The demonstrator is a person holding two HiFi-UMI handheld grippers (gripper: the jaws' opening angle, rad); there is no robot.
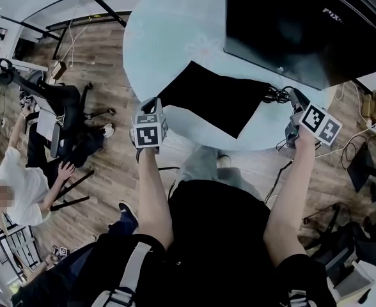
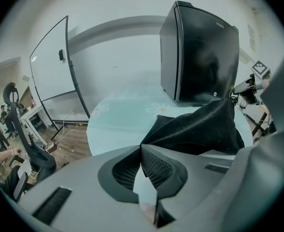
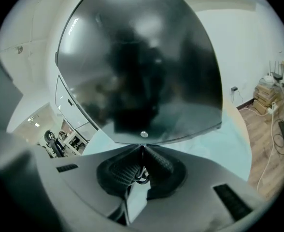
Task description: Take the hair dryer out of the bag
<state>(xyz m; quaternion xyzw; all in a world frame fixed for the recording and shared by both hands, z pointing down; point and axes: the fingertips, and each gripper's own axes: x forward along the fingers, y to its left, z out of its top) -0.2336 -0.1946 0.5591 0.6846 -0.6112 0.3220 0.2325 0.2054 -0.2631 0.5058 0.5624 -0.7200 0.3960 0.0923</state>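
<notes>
A flat black bag [image 1: 213, 98] lies on the round pale blue table [image 1: 169, 37]. My left gripper [image 1: 155, 103] is at the bag's near left corner, its jaws shut on the black fabric [image 2: 195, 129]. Off the bag's right corner my right gripper [image 1: 291, 100] is over the table's edge. In the right gripper view its jaws [image 3: 142, 154] are shut on loops of black cord [image 3: 141, 174]. More of that cord [image 1: 276, 94] is bunched between the bag's corner and the right gripper. I cannot make out the hair dryer's body.
A big black box [image 1: 303, 24] stands on the table's far right, close ahead of the right gripper. A person [image 1: 22, 178] sits on the wooden floor at the left beside an office chair [image 1: 54, 107]. Cables [image 1: 360, 139] trail on the floor at the right.
</notes>
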